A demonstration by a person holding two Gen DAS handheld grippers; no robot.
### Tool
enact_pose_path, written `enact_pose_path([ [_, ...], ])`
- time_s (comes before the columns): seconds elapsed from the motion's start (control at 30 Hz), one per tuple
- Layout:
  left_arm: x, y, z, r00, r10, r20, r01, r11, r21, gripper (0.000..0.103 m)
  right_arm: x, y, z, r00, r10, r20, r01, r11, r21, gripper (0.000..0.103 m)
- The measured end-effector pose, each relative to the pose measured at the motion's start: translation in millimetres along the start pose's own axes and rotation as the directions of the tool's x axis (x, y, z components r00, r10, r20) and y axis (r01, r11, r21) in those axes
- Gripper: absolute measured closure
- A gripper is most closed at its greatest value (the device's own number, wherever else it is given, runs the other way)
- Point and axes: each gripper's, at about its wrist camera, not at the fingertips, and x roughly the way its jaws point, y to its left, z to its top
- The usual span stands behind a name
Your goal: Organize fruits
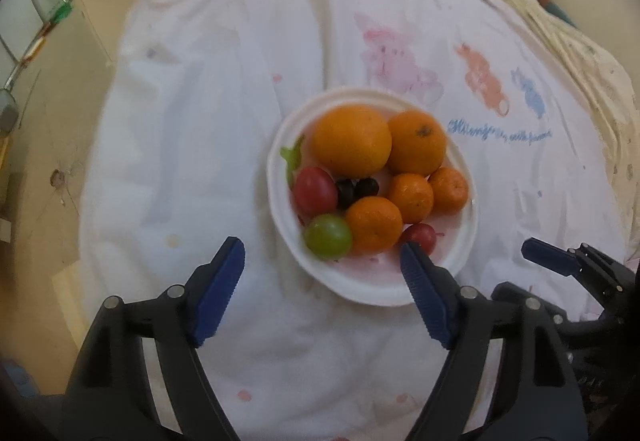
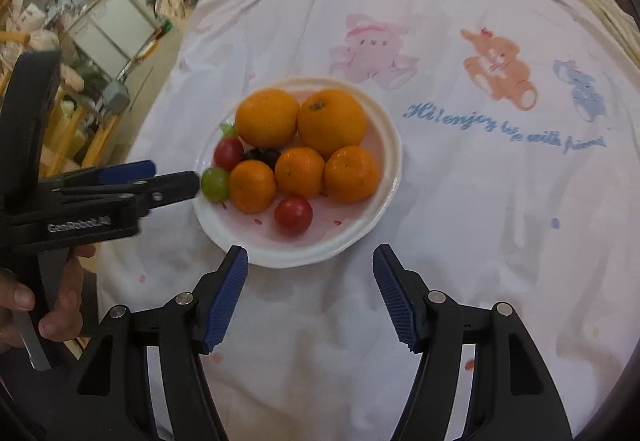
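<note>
Left of centre in the right wrist view, we note a hand (image 2: pixel 60 305) gripping the left gripper (image 2: pixel 176 177), whose dark tip sits just beside a green grape (image 2: pixel 215 183) at the white plate's (image 2: pixel 280 257) left rim. From its own camera the left gripper (image 1: pixel 322 265) shows blue pads spread wide, nothing between them but cloth and the plate's near edge.

Centre frame, on the plate, we count:
- two large oranges (image 2: pixel 267 117) at the back, smooth and bright, the right one (image 2: pixel 332 122) showing a dark stem scar
- three smaller mandarins (image 2: pixel 253 186) in a row in front, skins dimpled
- a red grape (image 2: pixel 229 153) and dark berries (image 2: pixel 262 156) tucked at left, a green leaf scrap (image 2: pixel 228 129) behind
- one red cherry-sized fruit (image 2: pixel 293 215) alone at the front

The plate rests on a white cloth (image 2: pixel 460 221) printed with pastel bears and blue script.

Lower centre, right gripper (image 2: pixel 310 265): pads apart, holding nothing, poised just short of the plate's near rim.
</note>
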Motion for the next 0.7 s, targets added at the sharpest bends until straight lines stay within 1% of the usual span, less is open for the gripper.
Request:
enact_pose_path([
  [0.07, -15.2, 3.0, -1.2, 0.999, 0.013, 0.029, -0.013, 1.000, -0.003, 0.026, -10.9, -1.8, -4.3, 0.999, 0.010, 0.036, -0.012, 0.999, 0.040, 0.025],
  [0.17, -43.1, 11.6, -12.5, 0.992, 0.054, 0.110, -0.053, 0.999, -0.012, 0.026, -28.4, 1.1, -13.1, 0.995, 0.009, 0.098, -0.017, 0.996, 0.082, 0.012],
  [0.2, -52.9, 13.7, -21.3, 0.986, 0.085, 0.141, -0.085, 0.996, -0.009, 0.026, -31.8, 2.3, -16.3, 0.994, 0.010, 0.111, -0.021, 0.995, 0.095, 0.011],
  [0.3, -66.8, 13.5, -37.0, 0.973, 0.125, 0.192, -0.132, 0.991, 0.022, 0.026, -39.9, 6.2, -26.3, 0.990, 0.025, 0.140, -0.044, 0.990, 0.137, 0.008],
  [0.33, -74.8, 13.2, -44.6, 0.962, 0.149, 0.231, -0.160, 0.987, 0.030, 0.023, -42.3, 8.3, -29.5, 0.988, 0.025, 0.151, -0.047, 0.988, 0.149, 0.007],
  [0.37, -80.6, 14.5, -49.2, 0.952, 0.166, 0.258, -0.180, 0.983, 0.033, 0.013, -46.0, 10.8, -33.2, 0.986, 0.019, 0.164, -0.046, 0.986, 0.159, 0.005],
  [0.4, -87.8, 14.9, -54.6, 0.941, 0.178, 0.289, -0.196, 0.980, 0.035, 0.008, -50.8, 13.1, -36.9, 0.982, 0.010, 0.186, -0.043, 0.984, 0.173, 0.005],
  [0.43, -94.9, 15.6, -60.0, 0.932, 0.177, 0.317, -0.199, 0.979, 0.036, 0.003, -56.2, 14.8, -40.5, 0.978, -0.004, 0.209, -0.036, 0.982, 0.187, 0.005],
  [0.47, -100.1, 16.1, -63.8, 0.927, 0.169, 0.334, -0.190, 0.981, 0.031, 0.003, -62.9, 18.2, -44.9, 0.972, -0.024, 0.236, -0.023, 0.980, 0.196, 0.004],
  [0.57, -108.9, 19.4, -72.2, 0.931, 0.123, 0.344, -0.136, 0.991, 0.016, 0.001, -76.5, 33.2, -57.5, 0.954, -0.072, 0.292, 0.016, 0.982, 0.190, 0.002],
  [0.63, -111.2, 18.1, -75.7, 0.933, 0.104, 0.343, -0.119, 0.993, 0.024, 0.001, -81.9, 40.8, -66.3, 0.943, -0.103, 0.317, 0.041, 0.980, 0.195, 0.001],
  [0.67, -112.8, 16.4, -78.3, 0.931, 0.104, 0.349, -0.123, 0.992, 0.031, 0.001, -83.3, 42.9, -69.4, 0.938, -0.116, 0.325, 0.052, 0.979, 0.199, 0.001],
  [0.7, -115.3, 13.2, -82.8, 0.922, 0.107, 0.373, -0.133, 0.990, 0.044, 0.001, -84.5, 45.6, -72.7, 0.933, -0.134, 0.335, 0.070, 0.978, 0.196, 0.000],
])
